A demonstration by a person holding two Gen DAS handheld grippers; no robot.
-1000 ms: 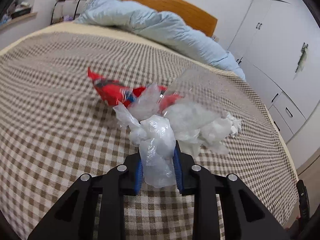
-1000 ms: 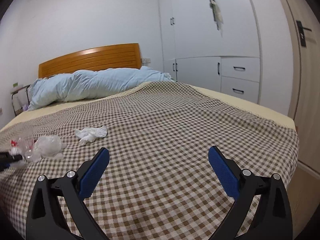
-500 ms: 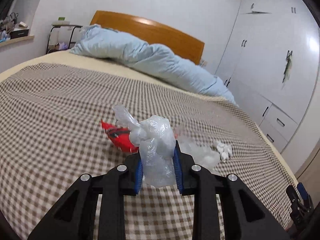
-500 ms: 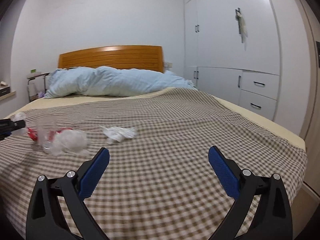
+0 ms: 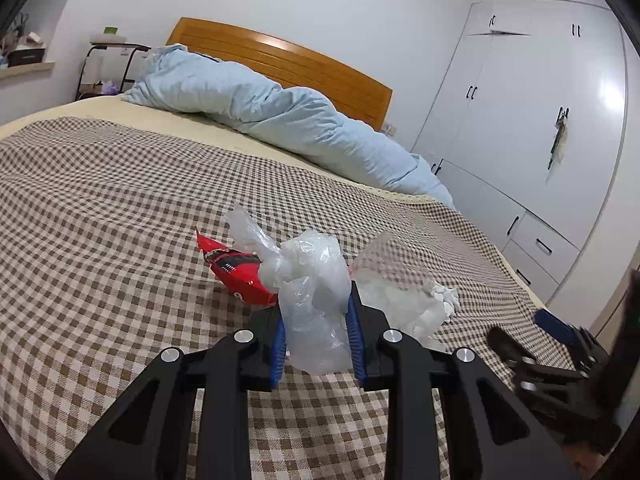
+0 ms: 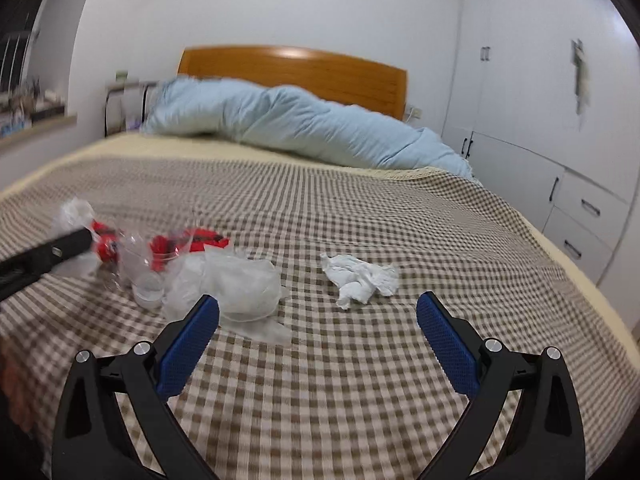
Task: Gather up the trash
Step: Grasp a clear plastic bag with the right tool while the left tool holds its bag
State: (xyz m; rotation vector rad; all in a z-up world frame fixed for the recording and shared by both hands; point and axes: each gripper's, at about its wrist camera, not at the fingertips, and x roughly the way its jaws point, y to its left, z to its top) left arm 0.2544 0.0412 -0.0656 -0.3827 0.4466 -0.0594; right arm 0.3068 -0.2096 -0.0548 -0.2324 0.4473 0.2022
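Note:
My left gripper (image 5: 316,314) is shut on a crumpled clear plastic bag (image 5: 312,276) and holds it just above the checked bedspread (image 5: 100,240). Behind the bag lie a red snack wrapper (image 5: 236,276), a clear plastic cup (image 5: 384,252), a wad of whitish plastic film (image 5: 400,300) and a white tissue (image 5: 446,296). My right gripper (image 6: 318,308) stands open over the bedspread (image 6: 360,380), nothing between its fingers. Ahead of it are the plastic film (image 6: 236,284) on the left and the tissue (image 6: 360,276) on the right. The cup (image 6: 152,264) and red wrapper (image 6: 196,242) lie further left, beside the left gripper (image 6: 60,246).
A light blue duvet (image 5: 280,120) is heaped along the wooden headboard (image 5: 300,64). White wardrobes with drawers (image 5: 540,140) line the right side of the bed. A metal rack (image 5: 116,60) and a shelf stand at the far left. The right gripper (image 5: 536,340) shows blurred at the right.
The right gripper has swung left toward the trash pile and now appears in the left wrist view. The left gripper, still holding the bag, has tilted up and shifted a little.

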